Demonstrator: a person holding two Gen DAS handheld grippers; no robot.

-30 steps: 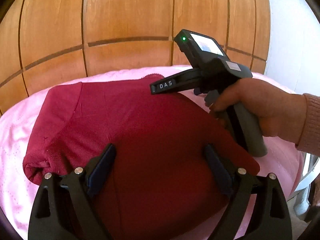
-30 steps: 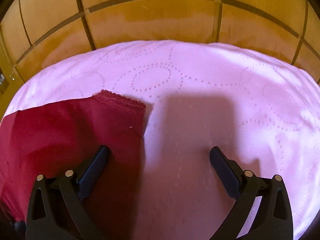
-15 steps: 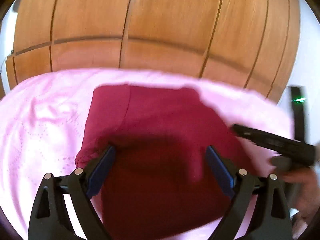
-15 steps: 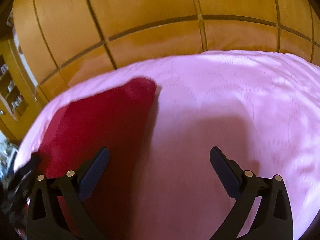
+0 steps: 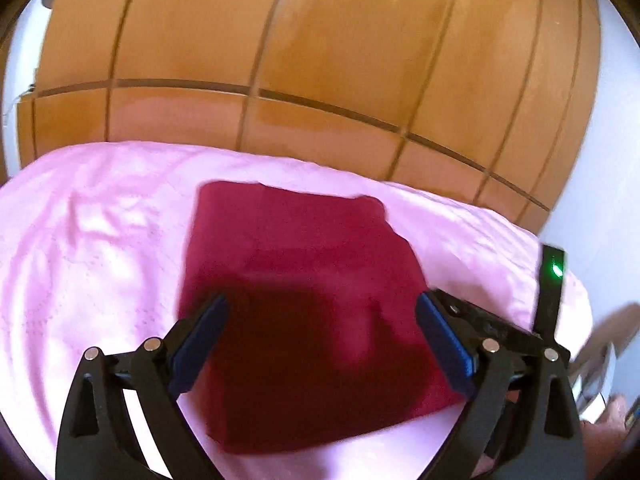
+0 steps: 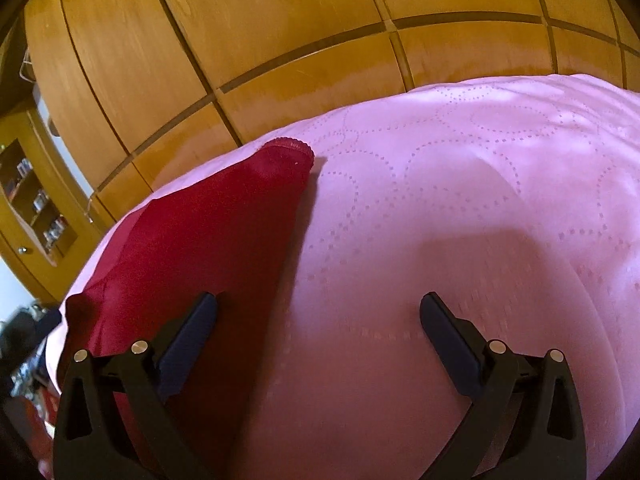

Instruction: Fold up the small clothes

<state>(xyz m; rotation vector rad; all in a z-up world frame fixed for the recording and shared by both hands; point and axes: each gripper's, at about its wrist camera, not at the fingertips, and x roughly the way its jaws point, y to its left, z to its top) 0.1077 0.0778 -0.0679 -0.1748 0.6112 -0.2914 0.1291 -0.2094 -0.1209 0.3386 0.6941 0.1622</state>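
- The garment (image 5: 304, 304), dark red, lies folded into a rough rectangle on the pink bedspread (image 5: 92, 240), in front of the wooden panels (image 5: 280, 60).
- The left gripper (image 5: 320, 332) hangs over the garment's near half with its jaws wide apart, holding nothing; I judge this a pause to check the fold (or to line up the next one).
- The right gripper (image 6: 318, 332) is likewise spread and empty. Its left finger sits over the cloth's edge, its right finger over bare spread, so it straddles the garment's right border, probably ready to take that edge.
- In the right wrist view the garment (image 6: 200, 248) runs from 8 o'clock up to a scalloped hem (image 6: 288, 148) near 11 o'clock.
- Hard to tell: whether either gripper touches the cloth, and how many layers lie folded.
- In the left wrist view, part of the right gripper shows at 3 o'clock with a green light (image 5: 556, 270); the hand beside it is blurred and cut off.
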